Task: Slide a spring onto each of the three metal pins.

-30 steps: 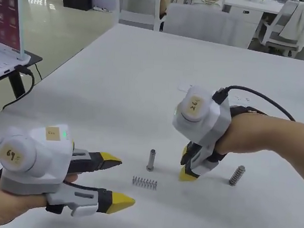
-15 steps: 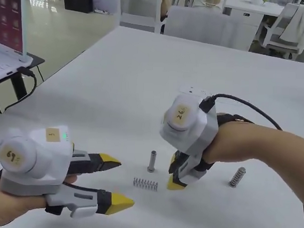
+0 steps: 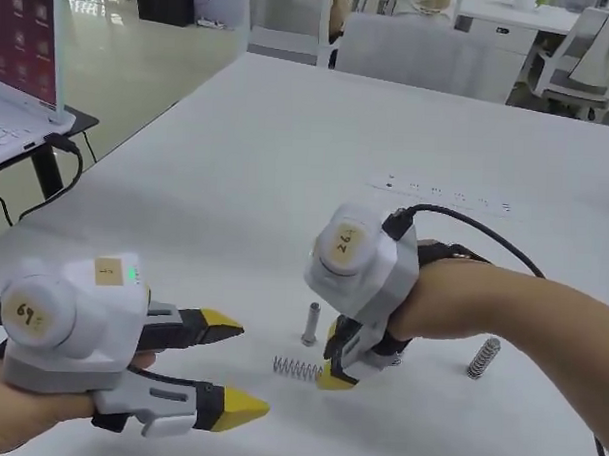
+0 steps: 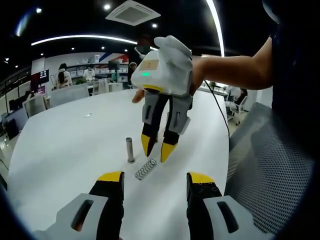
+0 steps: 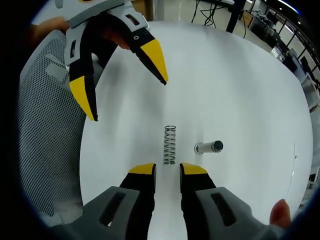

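A thin coiled grey metal spring [image 3: 295,368] [image 4: 145,169] [image 5: 170,144] lies flat on the white table [image 3: 287,167], just beside a short silver metal pin [image 3: 312,323] [image 4: 130,149] [image 5: 209,147] that stands upright on its base. Nothing is on the pin. A second grey coiled spring [image 3: 483,357] lies well apart, to the right, beyond the person's right forearm.

The right gripper [image 3: 331,374] [image 4: 156,149] [image 5: 168,169] points steeply down at the near end of the first spring. Its yellow-tipped jaws stand a little apart, and in the right gripper view the spring's end sits just ahead of the gap between them. It is not clamped. Whether a tip touches the coil is hard to tell from the head view, where the tips cover that end.

The left gripper [image 3: 242,369] [image 4: 155,177] [image 5: 127,99] hovers low over the table to the left, aimed toward the spring and pin, with its yellow-tipped jaws spread wide and nothing between them.

A black cable [image 3: 464,234] runs from the right gripper's white housing over the wrist. Farther back on the table lies a white power strip [image 3: 441,193], and an open laptop [image 3: 20,68] sits on a side stand at the left.
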`<action>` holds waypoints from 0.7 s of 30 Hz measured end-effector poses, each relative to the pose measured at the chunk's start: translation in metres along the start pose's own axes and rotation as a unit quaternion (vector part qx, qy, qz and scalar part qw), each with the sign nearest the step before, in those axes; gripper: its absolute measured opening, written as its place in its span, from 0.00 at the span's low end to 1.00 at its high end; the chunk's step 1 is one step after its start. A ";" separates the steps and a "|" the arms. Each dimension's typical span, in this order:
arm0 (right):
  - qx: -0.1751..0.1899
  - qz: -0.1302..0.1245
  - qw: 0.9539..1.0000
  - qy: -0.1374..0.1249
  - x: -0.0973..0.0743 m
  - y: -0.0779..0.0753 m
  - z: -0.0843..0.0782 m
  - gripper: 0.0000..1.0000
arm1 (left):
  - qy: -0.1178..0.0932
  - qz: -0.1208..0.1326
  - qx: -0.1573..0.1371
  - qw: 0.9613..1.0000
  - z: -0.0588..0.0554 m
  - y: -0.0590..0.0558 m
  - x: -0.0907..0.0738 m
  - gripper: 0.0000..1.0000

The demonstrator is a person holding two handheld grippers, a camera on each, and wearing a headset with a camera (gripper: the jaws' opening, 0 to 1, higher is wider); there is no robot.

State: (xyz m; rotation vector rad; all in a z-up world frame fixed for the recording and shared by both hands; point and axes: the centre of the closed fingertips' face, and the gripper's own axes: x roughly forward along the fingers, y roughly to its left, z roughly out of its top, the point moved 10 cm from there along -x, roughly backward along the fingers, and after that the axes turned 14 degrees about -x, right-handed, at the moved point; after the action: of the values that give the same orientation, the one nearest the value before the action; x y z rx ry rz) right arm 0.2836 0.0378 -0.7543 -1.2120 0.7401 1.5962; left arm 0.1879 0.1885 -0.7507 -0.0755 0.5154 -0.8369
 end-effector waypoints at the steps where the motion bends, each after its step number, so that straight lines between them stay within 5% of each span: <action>1: 0.000 -0.002 1.000 -0.001 0.001 0.000 0.000 0.17 | 0.000 0.000 0.000 1.000 0.000 0.000 0.000 0.44; 21: 0.005 -0.003 1.000 0.001 0.014 0.001 0.002 0.14 | 0.005 0.000 0.000 1.000 -0.003 0.000 -0.001 0.44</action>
State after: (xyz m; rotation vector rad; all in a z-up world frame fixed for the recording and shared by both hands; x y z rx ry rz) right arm 0.2819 0.0437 -0.7673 -1.2088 0.7443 1.5845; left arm 0.1857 0.1892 -0.7533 -0.0721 0.5248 -0.8384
